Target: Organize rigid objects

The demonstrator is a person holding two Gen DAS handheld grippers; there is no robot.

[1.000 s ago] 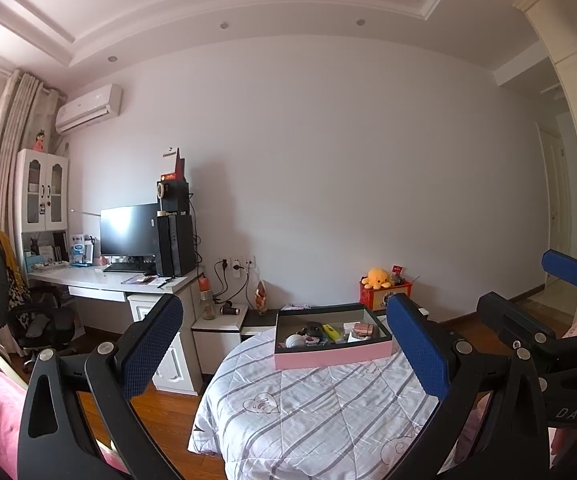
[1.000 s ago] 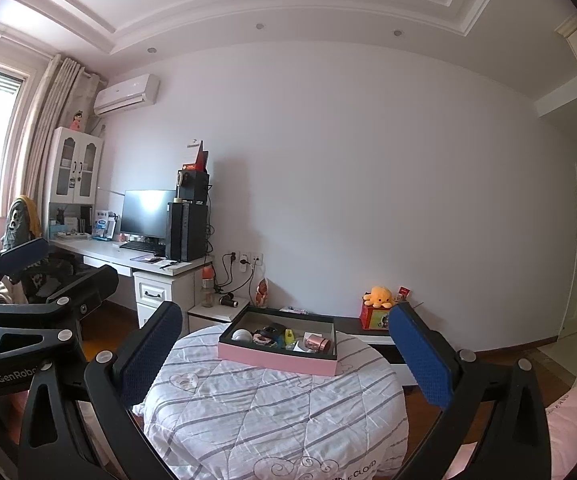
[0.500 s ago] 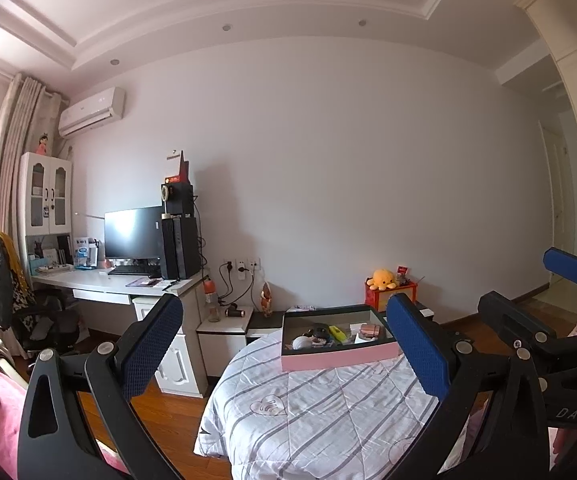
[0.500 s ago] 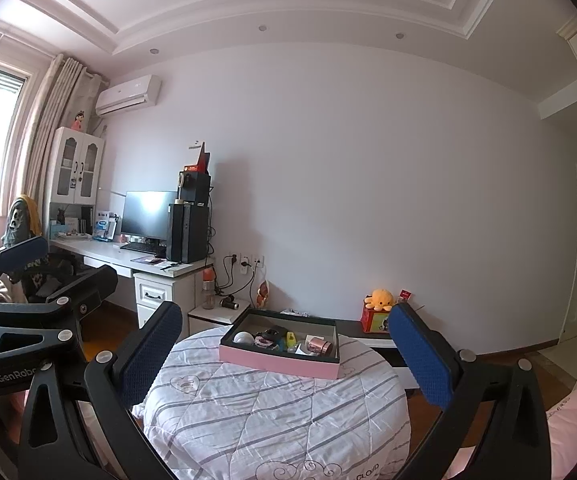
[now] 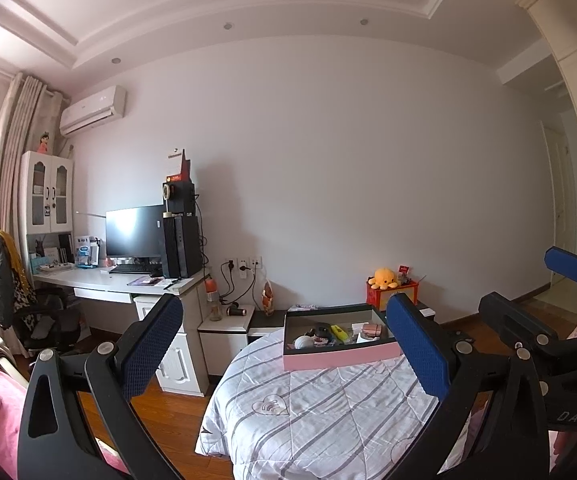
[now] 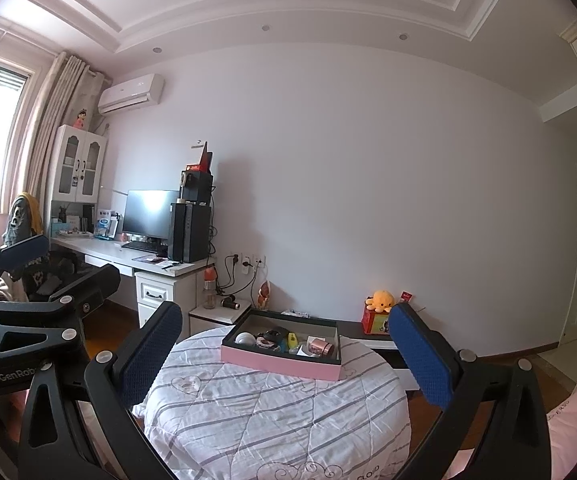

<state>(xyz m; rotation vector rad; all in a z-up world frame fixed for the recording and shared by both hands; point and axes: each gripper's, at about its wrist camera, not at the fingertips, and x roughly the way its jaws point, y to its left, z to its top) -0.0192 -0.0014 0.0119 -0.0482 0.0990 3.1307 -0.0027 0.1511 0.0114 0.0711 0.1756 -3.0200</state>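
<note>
Currently both tools, left tool [image 5: 288,352] and right tool [image 6: 284,356], are spread wide, empty, held well back from the round quilted bed [image 6: 280,408]; small rigid objects [image 6: 284,340] sit together inside the pink box [image 6: 280,364]: fits sorted or awaiting sorting

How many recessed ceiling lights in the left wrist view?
3. One on the left above the air conditioner, one mid-ceiling, one further right. More may lie outside the frame.
</note>
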